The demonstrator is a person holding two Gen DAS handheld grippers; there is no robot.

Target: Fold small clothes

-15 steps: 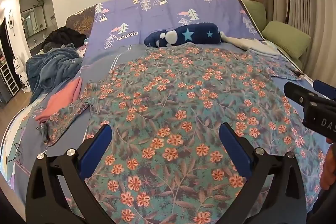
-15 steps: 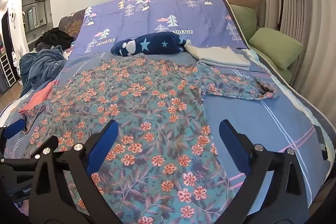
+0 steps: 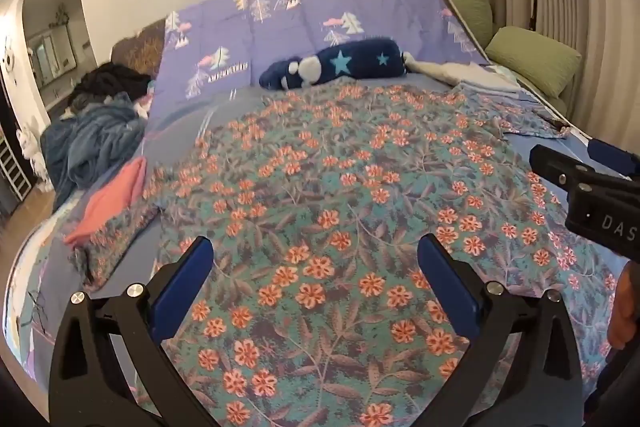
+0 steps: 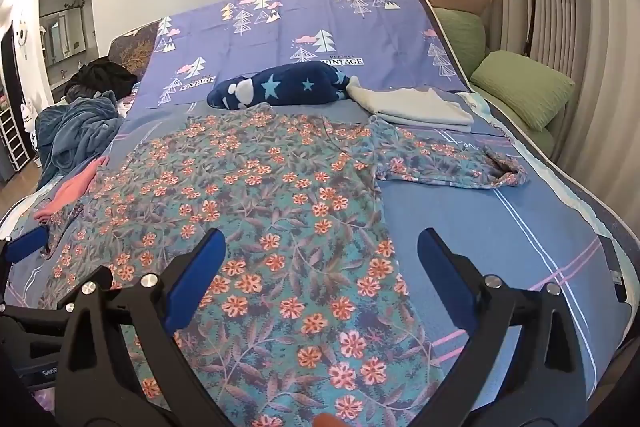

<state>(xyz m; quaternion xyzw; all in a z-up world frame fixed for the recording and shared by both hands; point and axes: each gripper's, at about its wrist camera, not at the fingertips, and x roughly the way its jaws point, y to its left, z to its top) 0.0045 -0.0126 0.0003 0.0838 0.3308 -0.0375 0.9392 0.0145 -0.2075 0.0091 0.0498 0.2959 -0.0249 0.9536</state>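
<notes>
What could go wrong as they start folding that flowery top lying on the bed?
The floral top lies flat, so either open hand-held gripper might pinch the bedsheet along with it. The left sleeve lies against the pink garment, which could drag along. The right sleeve end is bunched and may fold unevenly.

- The purple cotton bed sheet with tree prints (image 4: pixel 280 39) carries "Perfect VINTAGE" under one tree and "VINTAGE" under another.
- The black plastic right gripper (image 3: pixel 592 199) shows the white letters "DAS", cut off at the edge.
</notes>
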